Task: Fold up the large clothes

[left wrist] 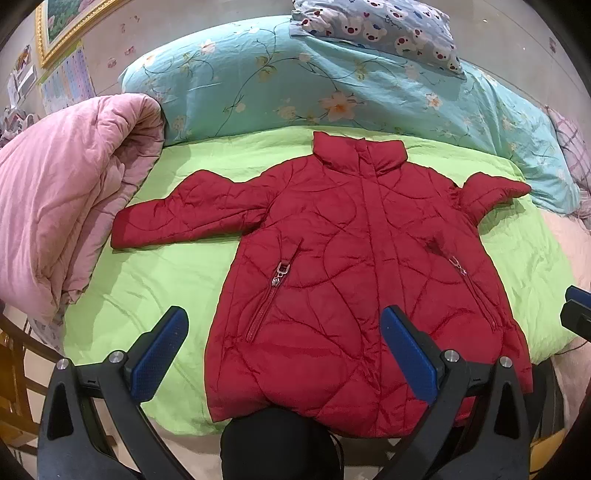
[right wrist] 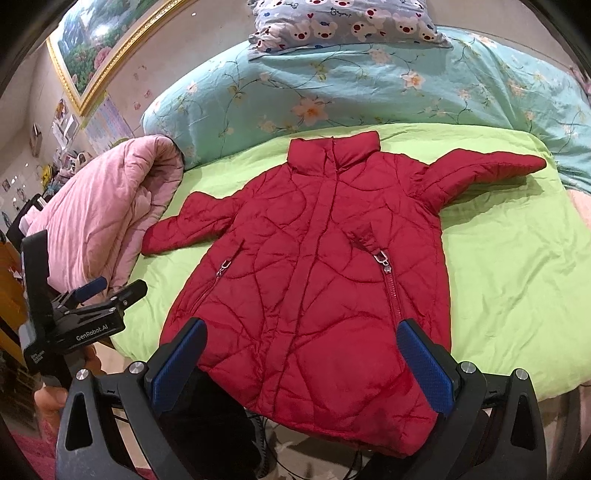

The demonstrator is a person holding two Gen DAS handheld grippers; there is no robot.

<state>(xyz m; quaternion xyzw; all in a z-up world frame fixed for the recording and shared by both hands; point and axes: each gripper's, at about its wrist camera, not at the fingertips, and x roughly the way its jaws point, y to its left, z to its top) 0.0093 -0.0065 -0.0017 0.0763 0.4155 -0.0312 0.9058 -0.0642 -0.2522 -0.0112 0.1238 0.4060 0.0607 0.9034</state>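
A red quilted jacket (left wrist: 343, 266) lies flat, front up and zipped, on the green sheet (left wrist: 155, 280). Its collar points to the far side and both sleeves spread out to the sides. It also shows in the right wrist view (right wrist: 314, 280). My left gripper (left wrist: 284, 350) is open and empty, held above the jacket's near hem. My right gripper (right wrist: 301, 363) is open and empty, also above the near hem. The left gripper shows at the left of the right wrist view (right wrist: 107, 291), and the right gripper's tip shows at the right edge of the left wrist view (left wrist: 576, 306).
A folded pink quilt (left wrist: 62, 206) lies to the left of the jacket. A blue floral duvet (left wrist: 295, 85) and a bear-print pillow (left wrist: 376, 26) lie behind it. A framed picture (right wrist: 110, 40) hangs on the wall. A wooden chair (left wrist: 14, 373) stands by the bed's near left.
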